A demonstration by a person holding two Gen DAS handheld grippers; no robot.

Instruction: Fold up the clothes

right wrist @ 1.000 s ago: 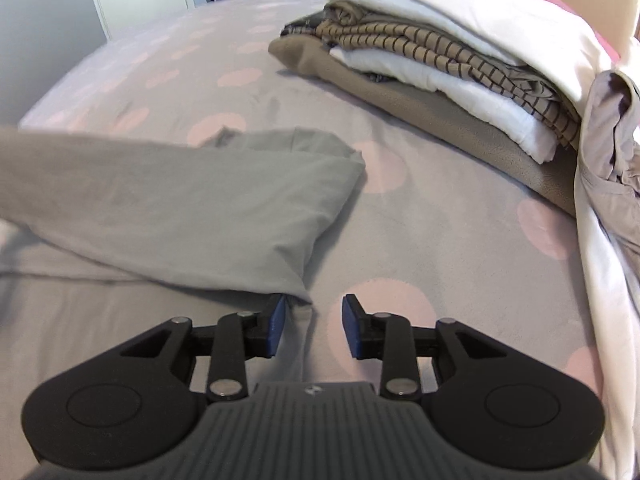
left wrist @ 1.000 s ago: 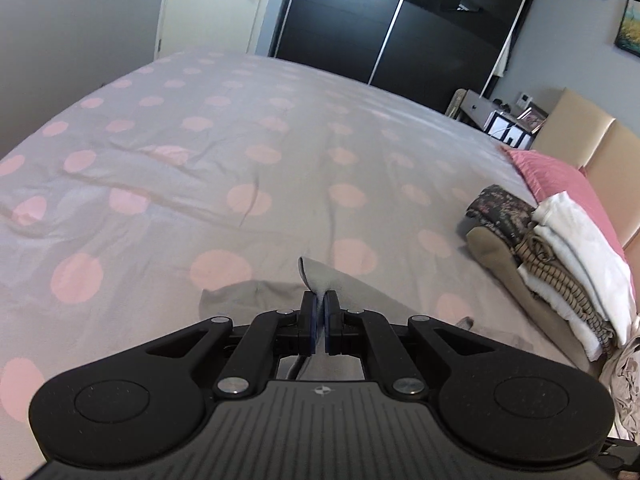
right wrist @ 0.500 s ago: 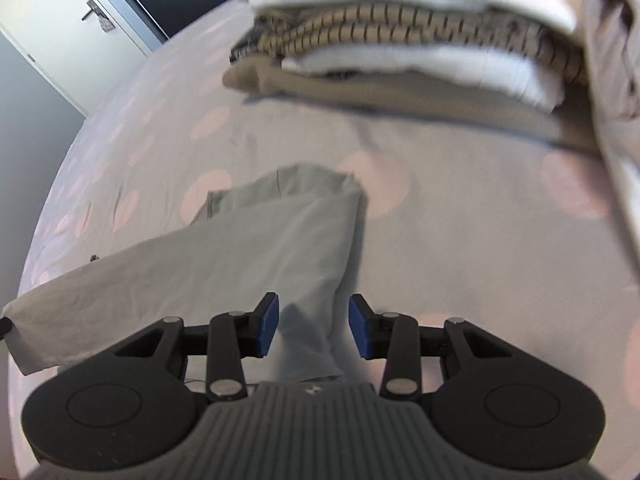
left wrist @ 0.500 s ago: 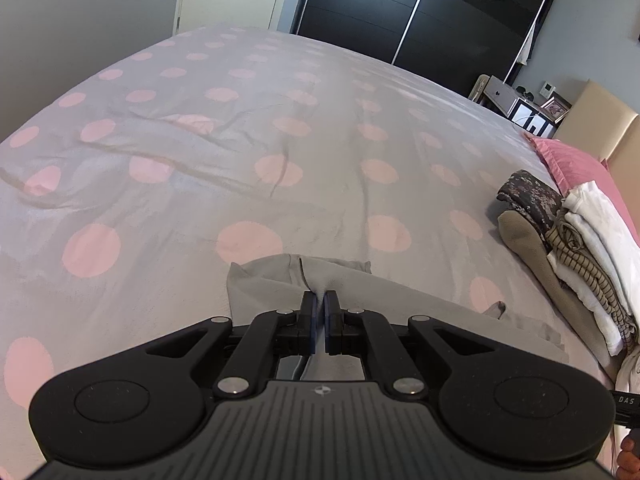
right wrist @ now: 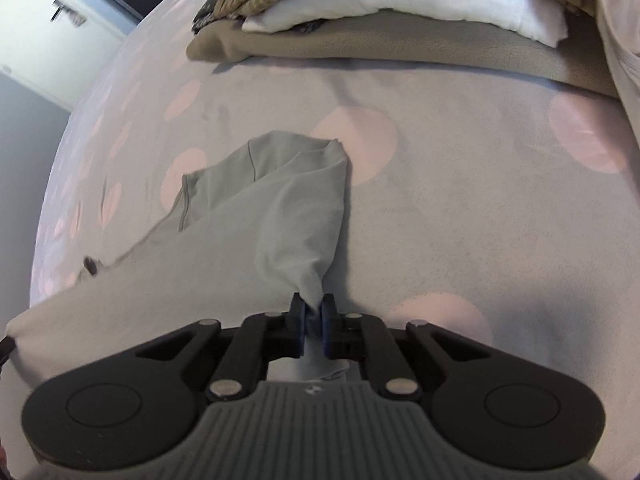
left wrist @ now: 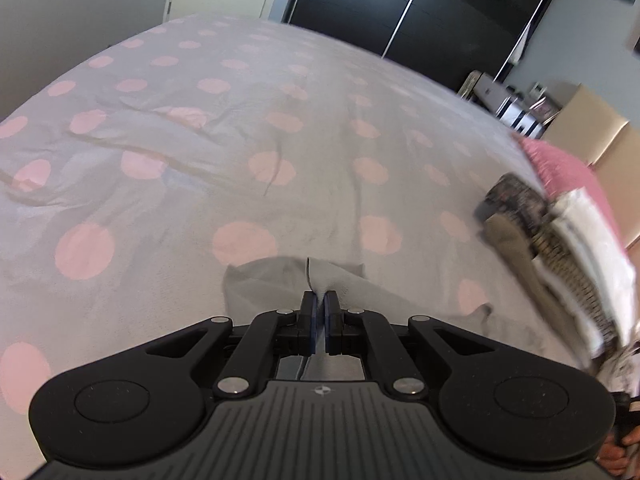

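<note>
- Left gripper [left wrist: 320, 306] is pinching an edge of the grey garment [right wrist: 280, 208], fingers nearly together on the cloth;
- Right gripper [right wrist: 313, 314] is closing its jaws, a bunched corner of the same garment between them;
- Garment is lying on the dotted bedspread [left wrist: 200, 168], near the stack of folded clothes [right wrist: 380, 12].

Left gripper [left wrist: 320, 307]: angled downward, jaws fully closed, pinching a fold of cloth. Right gripper [right wrist: 313, 312]: angled downward, jaws closing, with cloth bunched between the pads.
</note>
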